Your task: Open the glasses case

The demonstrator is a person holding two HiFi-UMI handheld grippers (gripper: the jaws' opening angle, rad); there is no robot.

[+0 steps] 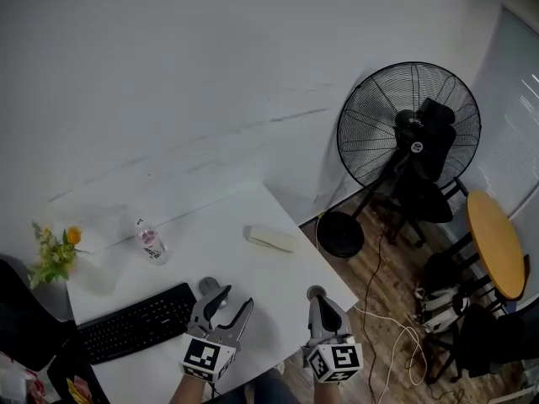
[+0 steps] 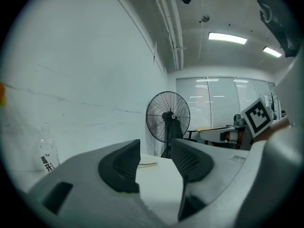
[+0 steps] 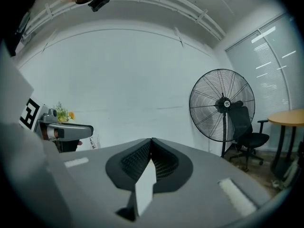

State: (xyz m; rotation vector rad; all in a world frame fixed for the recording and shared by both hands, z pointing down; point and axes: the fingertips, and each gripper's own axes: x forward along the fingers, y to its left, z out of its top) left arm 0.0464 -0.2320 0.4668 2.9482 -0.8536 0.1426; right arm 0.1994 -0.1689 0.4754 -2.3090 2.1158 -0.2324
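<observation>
Overhead, glasses case (image 1: 271,239) lies shut on the white worktop (image 1: 278,276), well ahead of left claw (image 1: 228,300) and right claw (image 1: 317,295). Left gripper view: claw spread, empty, case far beyond the gap. Right gripper view: claw pressed together, pinching nothing.

No legible text; bottle (image 1: 152,242) label print too small to read.

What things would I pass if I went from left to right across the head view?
yellow flowers → water bottle → glasses case → black fan → round wooden table
</observation>
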